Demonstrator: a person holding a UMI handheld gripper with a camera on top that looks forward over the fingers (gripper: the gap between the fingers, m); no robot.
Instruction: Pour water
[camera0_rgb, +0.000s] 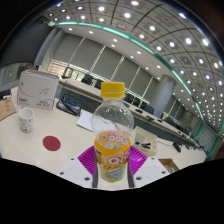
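A clear bottle (113, 132) with a yellow cap and an orange-yellow label stands upright between my fingers, held a little above the white table (45, 150). My gripper (113, 163) is shut on the bottle, the magenta pads (87, 159) pressing its label from both sides. A white paper cup (26, 119) with a dark print stands on the table to the left, well beyond the fingers. A red round coaster (52, 144) lies on the table between the cup and the bottle.
A white cardboard box (37, 89) sits behind the cup. Papers (88, 121) lie on the table behind the bottle. Long desks and chairs (160, 118) fill the meeting room beyond, under rows of ceiling lights.
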